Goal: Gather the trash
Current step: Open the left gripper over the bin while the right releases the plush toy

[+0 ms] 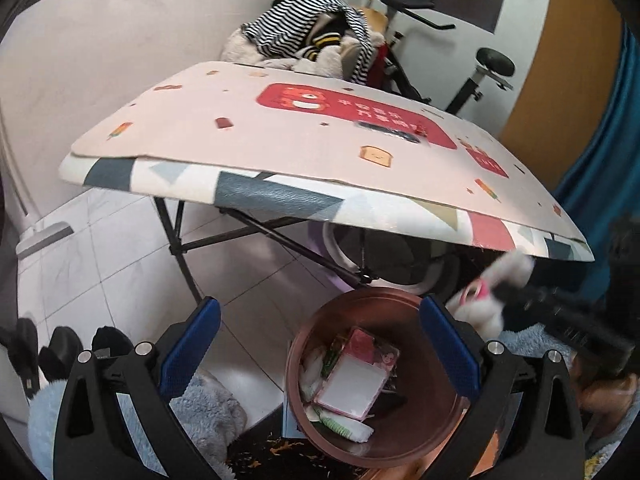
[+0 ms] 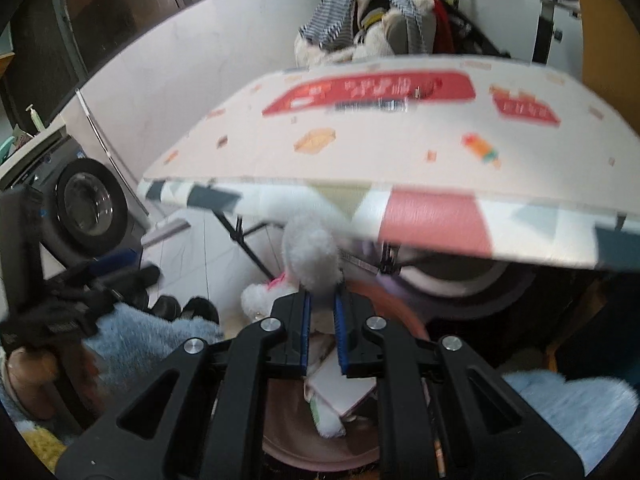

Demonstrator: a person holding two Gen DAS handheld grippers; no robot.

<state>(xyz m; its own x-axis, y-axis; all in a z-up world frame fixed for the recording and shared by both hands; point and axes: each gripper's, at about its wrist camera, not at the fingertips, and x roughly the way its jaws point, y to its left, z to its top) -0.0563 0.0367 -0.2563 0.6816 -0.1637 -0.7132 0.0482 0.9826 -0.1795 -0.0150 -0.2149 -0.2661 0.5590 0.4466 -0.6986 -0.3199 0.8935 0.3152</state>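
The left gripper (image 1: 320, 344) hangs with its blue-padded fingers (image 1: 188, 344) spread wide and nothing between them, low over the floor in front of a folding table (image 1: 280, 196). At the far left of its view a grey floor-tool head (image 1: 44, 236) lies on the white tiles (image 1: 120, 264). Further right, between the spread fingers, a copper bin (image 1: 436, 436) stands on the floor just below the table's near edge. Inside it lie a pink-rimmed white box (image 1: 352, 388), white wrappers (image 1: 344, 428) and other scraps too jumbled to name. A printed cardboard sheet (image 1: 320, 136) covers the tabletop, and striped clothes (image 1: 304, 28) are piled beyond it. To the right of the bin, blurred, a white plush toy (image 1: 484, 300) shows at the tip of the other tool.

The right gripper (image 2: 322, 328) is clenched on the plush toy (image 2: 312, 252), its fingers (image 2: 304, 332) nearly together, the fluffy body sticking up past their tips under the table edge. The bin (image 2: 396, 312) sits directly below and behind the fingers. A washing machine (image 2: 88, 204) stands far to the left in this view.
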